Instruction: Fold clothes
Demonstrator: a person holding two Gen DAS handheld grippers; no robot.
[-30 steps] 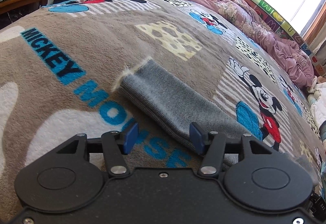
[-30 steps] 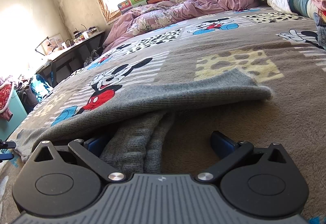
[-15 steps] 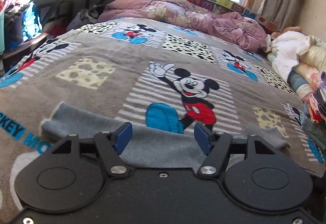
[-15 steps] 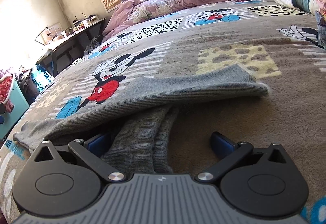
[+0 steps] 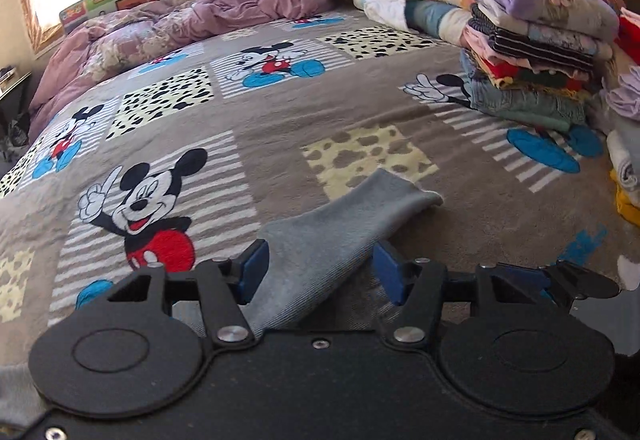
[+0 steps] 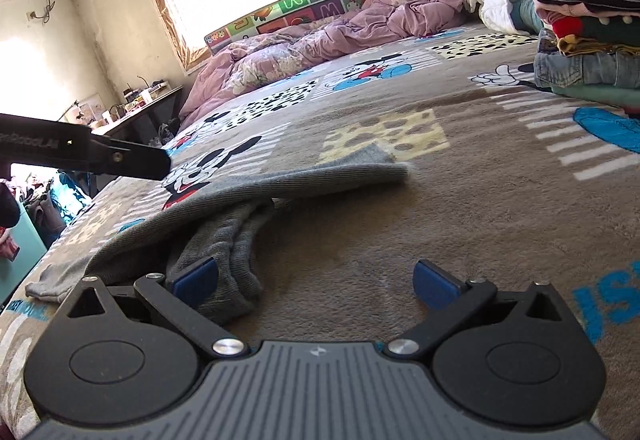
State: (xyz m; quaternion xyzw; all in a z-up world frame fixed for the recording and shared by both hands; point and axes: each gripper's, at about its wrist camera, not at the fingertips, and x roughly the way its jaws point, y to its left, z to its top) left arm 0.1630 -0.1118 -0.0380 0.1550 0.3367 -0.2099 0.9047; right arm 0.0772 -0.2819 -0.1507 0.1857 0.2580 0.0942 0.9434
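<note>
A grey knit garment (image 5: 332, 236) lies on the Mickey Mouse blanket (image 5: 260, 112). In the left wrist view one sleeve-like end runs up and right between my left gripper's (image 5: 320, 272) open blue pads (image 5: 256, 268), which do not pinch it. In the right wrist view the garment (image 6: 240, 196) lies folded over itself, a bunched part reaching down by the left pad. My right gripper (image 6: 316, 280) is open, low over the blanket, with its left pad (image 6: 196, 278) against the bunched cloth. The other gripper shows as a black bar (image 6: 100, 156) at the left.
A tall stack of folded clothes (image 5: 536, 52) stands on the right of the bed, also in the right wrist view (image 6: 588, 36). A crumpled purple quilt (image 5: 208, 20) lies at the head. A desk (image 6: 136, 112) stands beside the bed at left.
My left gripper has swung to the right along the garment, from one end to the other. My right gripper has drawn back and rightwards, so less cloth lies between its pads.
</note>
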